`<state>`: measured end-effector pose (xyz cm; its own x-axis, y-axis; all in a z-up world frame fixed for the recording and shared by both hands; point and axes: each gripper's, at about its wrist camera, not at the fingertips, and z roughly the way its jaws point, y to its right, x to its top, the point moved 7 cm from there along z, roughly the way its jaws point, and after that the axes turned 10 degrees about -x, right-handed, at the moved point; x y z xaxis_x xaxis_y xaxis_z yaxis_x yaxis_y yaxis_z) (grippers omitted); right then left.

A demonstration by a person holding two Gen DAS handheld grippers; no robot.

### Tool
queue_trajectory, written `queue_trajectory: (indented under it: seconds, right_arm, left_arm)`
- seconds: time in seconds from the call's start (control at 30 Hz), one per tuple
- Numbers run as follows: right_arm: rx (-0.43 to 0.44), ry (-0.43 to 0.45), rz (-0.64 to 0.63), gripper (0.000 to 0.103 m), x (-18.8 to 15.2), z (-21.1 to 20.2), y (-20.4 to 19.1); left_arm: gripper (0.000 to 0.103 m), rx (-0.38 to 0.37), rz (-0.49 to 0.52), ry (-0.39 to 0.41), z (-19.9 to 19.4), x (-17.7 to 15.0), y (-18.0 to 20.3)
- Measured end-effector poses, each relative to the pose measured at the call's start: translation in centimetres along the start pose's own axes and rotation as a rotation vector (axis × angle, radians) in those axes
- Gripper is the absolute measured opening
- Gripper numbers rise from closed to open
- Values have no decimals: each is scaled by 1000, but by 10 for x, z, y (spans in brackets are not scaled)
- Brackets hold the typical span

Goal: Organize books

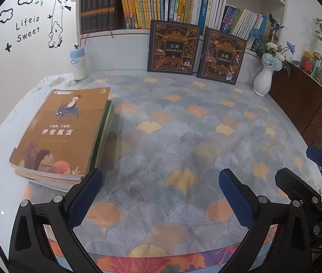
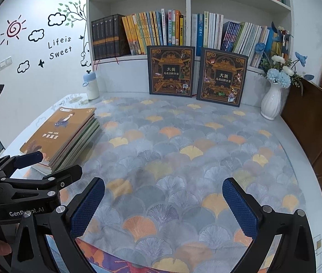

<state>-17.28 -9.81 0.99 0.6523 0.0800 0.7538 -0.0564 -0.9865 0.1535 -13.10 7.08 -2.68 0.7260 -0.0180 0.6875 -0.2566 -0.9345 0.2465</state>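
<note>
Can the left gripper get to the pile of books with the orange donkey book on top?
Probably yes. The left gripper is open and empty, and the pile of books lies just ahead on its left side. Only bare tablecloth lies between them, with nothing blocking.

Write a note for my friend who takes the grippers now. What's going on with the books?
Left gripper: open, empty, over the cloth.
Right gripper: open, empty, beside it.
Book stack: lying flat at the table's left, orange book on top.
Two dark books: standing against the shelf.
Done: nothing visibly picked up.
Left: probably shelving the stack; maybe start with the left gripper, it's nearest.
</note>
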Motion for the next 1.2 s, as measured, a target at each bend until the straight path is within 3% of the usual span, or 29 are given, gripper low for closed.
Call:
queue_trajectory:
  seconds: [1.2]
  right_arm:
    - [16, -25, 10, 103, -8, 6, 1]
  left_arm:
    - [102, 5, 13, -9, 8, -2, 3]
